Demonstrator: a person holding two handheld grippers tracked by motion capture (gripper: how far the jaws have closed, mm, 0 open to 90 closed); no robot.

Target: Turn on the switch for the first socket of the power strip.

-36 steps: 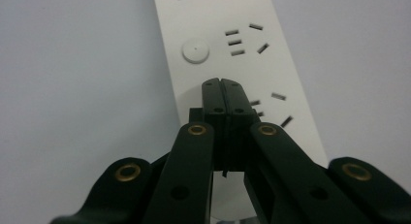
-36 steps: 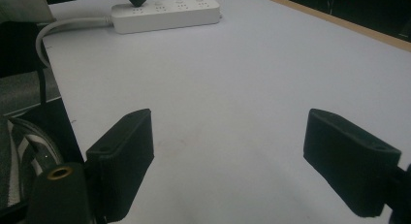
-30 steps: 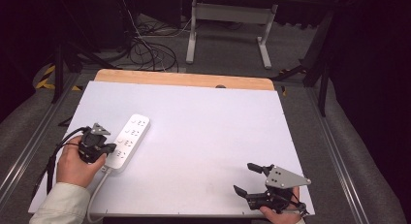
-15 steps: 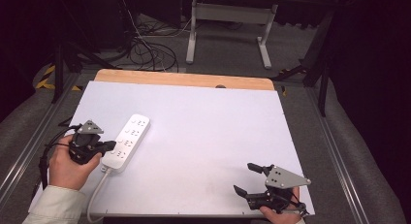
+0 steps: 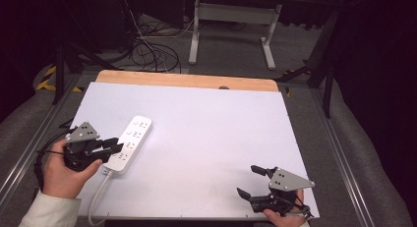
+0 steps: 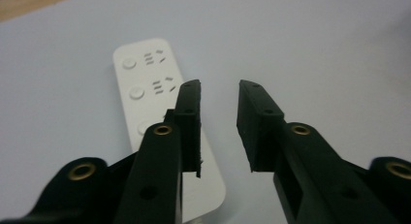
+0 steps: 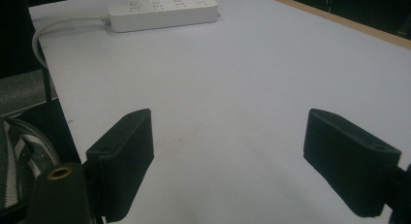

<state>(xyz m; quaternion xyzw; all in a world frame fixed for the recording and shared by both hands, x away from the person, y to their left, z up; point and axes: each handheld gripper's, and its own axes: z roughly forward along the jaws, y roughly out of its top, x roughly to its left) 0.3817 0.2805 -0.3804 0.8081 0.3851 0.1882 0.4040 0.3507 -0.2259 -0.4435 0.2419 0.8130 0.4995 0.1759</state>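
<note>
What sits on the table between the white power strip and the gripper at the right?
Nothing: in the high view, only bare white table separates the power strip from the right gripper.

Soft overhead light falls evenly on the white table (image 5: 206,119), while the room behind stays dark. In the left gripper view, the near jaws blur slightly; shadows are faint.

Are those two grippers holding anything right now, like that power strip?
No, nothing is held. The left gripper hangs over the power strip, its jaws having just opened with only air between them. The right gripper is open over bare table.
</note>
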